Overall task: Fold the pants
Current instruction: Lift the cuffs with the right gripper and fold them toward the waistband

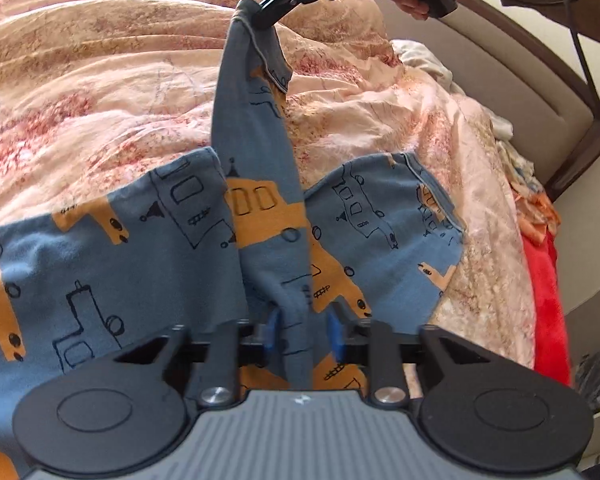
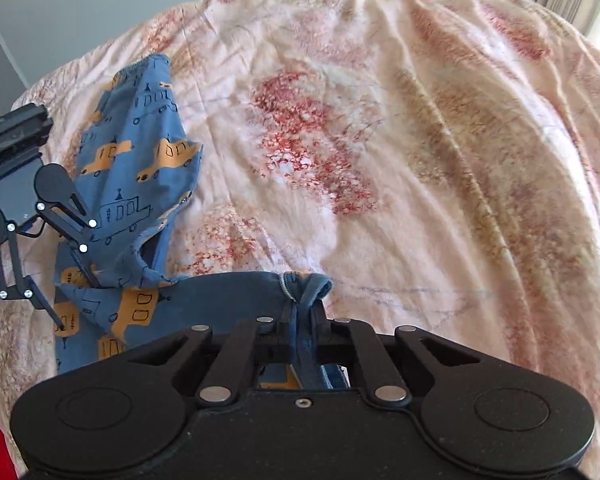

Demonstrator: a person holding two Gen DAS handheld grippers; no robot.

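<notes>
Looking down the left wrist view, the left gripper (image 1: 304,334) is pinched on a bunched ridge of the pants (image 1: 100,264), and far off the right gripper (image 1: 256,12) holds the other end, so one strip stretches taut between them above the bedspread (image 1: 80,80), probably to lift it for a fold. In the right wrist view, the right gripper (image 2: 302,326) clamps a gathered hem, left gripper (image 2: 60,320) near left. One pair of pants (image 2: 140,168), two grippers.

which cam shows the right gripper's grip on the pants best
The right wrist view: the right gripper has its fingers pinched on a bunched edge of the pants close up. The left wrist view shows it far off, lifting that edge above the bedspread.
</notes>
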